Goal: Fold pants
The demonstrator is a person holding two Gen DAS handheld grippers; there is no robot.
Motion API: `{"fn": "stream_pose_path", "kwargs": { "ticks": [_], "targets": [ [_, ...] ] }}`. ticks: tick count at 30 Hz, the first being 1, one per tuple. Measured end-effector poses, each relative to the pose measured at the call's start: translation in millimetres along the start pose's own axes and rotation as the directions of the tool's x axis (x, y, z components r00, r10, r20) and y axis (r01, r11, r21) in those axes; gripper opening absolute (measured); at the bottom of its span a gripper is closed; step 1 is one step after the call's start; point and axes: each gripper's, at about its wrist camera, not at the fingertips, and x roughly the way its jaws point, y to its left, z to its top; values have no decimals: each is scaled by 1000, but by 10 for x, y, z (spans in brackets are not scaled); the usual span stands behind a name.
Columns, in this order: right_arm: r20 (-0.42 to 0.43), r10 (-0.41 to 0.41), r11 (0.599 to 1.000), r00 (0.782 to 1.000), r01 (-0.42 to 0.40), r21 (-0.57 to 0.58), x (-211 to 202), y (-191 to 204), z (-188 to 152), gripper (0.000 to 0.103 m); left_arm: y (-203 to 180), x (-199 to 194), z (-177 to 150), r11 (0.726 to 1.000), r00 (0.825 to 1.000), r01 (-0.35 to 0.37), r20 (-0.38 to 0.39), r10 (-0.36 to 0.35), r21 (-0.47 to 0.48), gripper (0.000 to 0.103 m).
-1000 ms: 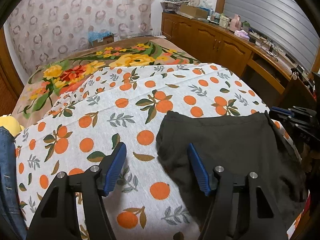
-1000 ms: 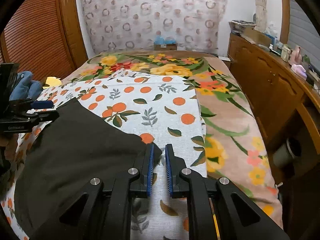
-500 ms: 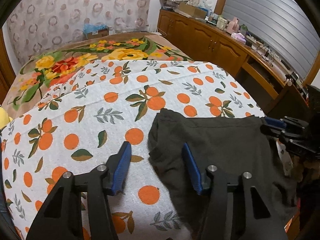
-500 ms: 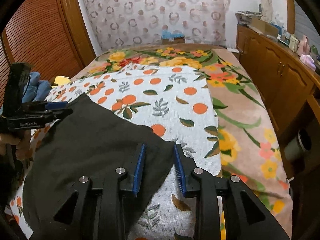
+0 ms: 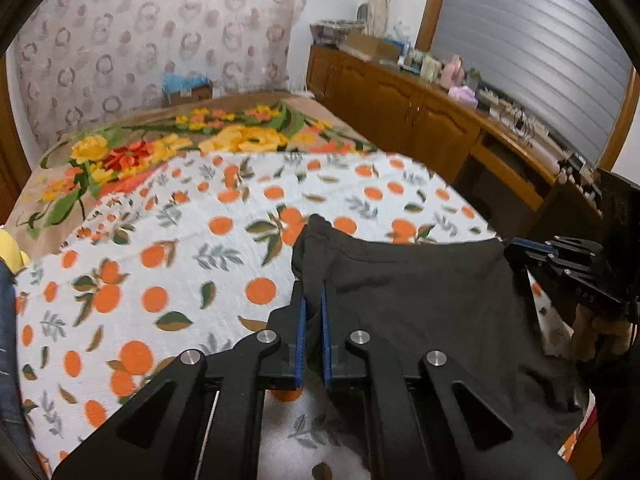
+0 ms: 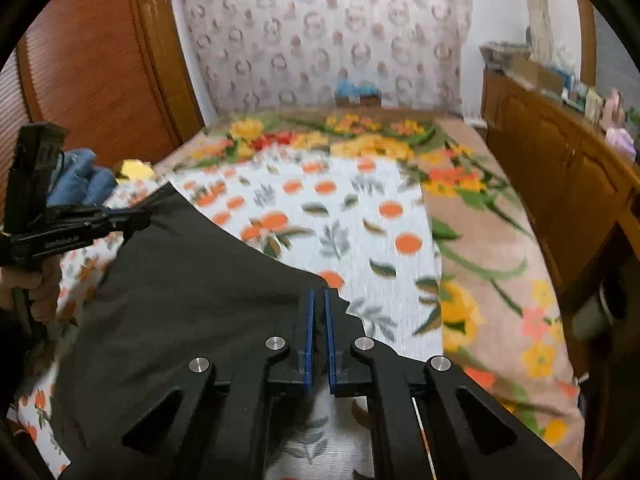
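Note:
Black pants (image 5: 420,292) lie spread on the orange-print sheet (image 5: 168,264) of the bed. My left gripper (image 5: 313,300) has its jaws closing tight on the pants' left corner, and the cloth is pinched between the blue pads (image 5: 301,320). The right gripper (image 5: 520,250) shows at the pants' other corner in this view. In the right wrist view, my right gripper (image 6: 319,300) is closing on the near corner of the pants (image 6: 192,280), with cloth between its pads. The left gripper (image 6: 134,216) grips the far left corner there.
A floral blanket (image 6: 492,248) covers the bed beyond and to the right of the sheet. Wooden cabinets (image 5: 420,120) with clutter on top run along the right side. Blue denim (image 6: 80,182) and a yellow thing (image 6: 134,168) lie at the bed's left. A person's hand (image 6: 38,288) holds the left gripper.
The left jaws stood wide open astride the pants' corner and have shut on it. The right jaws opened a little, then shut on the other corner. The edge between them is pulled straighter.

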Motion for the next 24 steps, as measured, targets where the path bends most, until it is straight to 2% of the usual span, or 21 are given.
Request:
{"fn": "stream_pose_path", "kwargs": {
  "ticks": [3,7,16,17,19,21,24],
  "targets": [
    [57,7,1000,998,-6,-14,-118,56,46,4,43,-90,10,1000,1000,-9,20,9,-6,8],
    [61,11,999,998,-8,-53,-66,154,119,4,149,-49,12,999,999,-32,14,33,-26,8],
    [-50,-3,998,999,0,-69,392,75,150,5,138,153,-54,996,996,-84,-38,84,0,8],
    [-51,-7,998,999,4,-62,382,58,142,5,125,143,-65,996,995,-86,-41,86,6,11],
    [-50,-17,999,999,15,-48,334,38,124,12,117,105,-83,995,994,-102,-41,103,12,17],
    [-40,-19,999,999,17,-37,256,32,110,19,96,27,-117,993,993,-117,-34,117,20,36],
    [-21,-23,999,1000,23,-32,97,84,63,29,59,-118,-188,994,995,-103,-14,103,31,49]
  ]
}}
